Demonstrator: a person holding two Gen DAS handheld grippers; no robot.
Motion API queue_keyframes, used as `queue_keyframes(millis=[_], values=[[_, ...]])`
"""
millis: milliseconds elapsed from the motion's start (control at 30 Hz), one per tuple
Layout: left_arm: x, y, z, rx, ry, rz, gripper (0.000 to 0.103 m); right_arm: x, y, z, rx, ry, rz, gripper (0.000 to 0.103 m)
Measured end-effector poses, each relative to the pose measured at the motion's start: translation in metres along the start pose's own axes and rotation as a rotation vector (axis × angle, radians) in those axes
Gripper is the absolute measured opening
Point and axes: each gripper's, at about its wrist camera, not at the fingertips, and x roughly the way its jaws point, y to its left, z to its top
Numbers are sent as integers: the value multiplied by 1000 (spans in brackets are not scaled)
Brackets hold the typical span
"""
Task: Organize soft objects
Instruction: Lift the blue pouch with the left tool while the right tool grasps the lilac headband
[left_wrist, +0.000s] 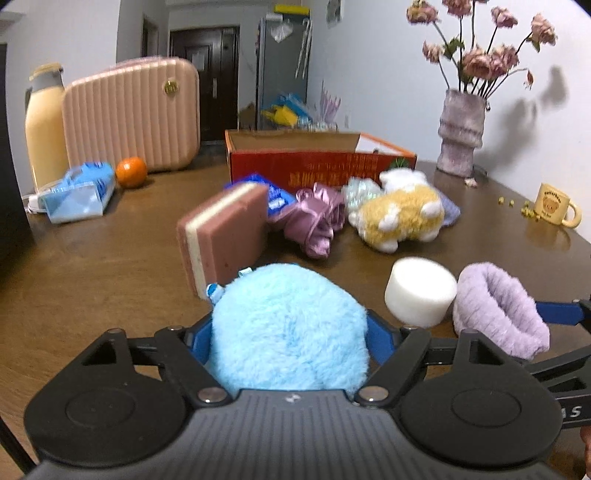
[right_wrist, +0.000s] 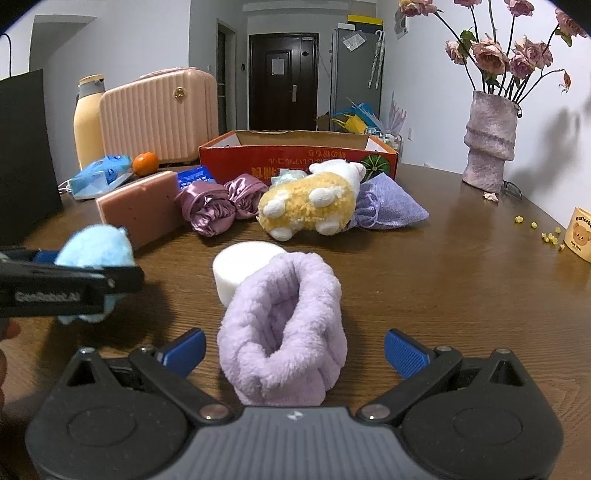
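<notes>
The left tongs (left_wrist: 290, 336) clench a blue puff (left_wrist: 290, 328) that hides their pads, while the right tongs (right_wrist: 295, 350) gape wide around a lilac band (right_wrist: 284, 332) on the bench (right_wrist: 443, 288), half-hiding a white sponge (right_wrist: 240, 266).

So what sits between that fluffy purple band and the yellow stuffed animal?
A white foam cylinder stands right behind the purple band; beyond it is bare table up to the yellow stuffed animal. The right wrist view shows it best.
</notes>
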Motion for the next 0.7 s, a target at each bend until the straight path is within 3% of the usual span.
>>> queue_keyframes(millis=[400, 567, 700], values=[[-9, -1, 0, 7, -64, 6, 81, 13, 5, 1, -3, 23, -8, 100], [-10, -1, -1, 6, -68, 3, 81, 17, 5, 0, 0, 32, -14, 92], [-11, -1, -1, 9, -71, 0, 81, 18, 4, 0, 7, 29, -10, 75]])
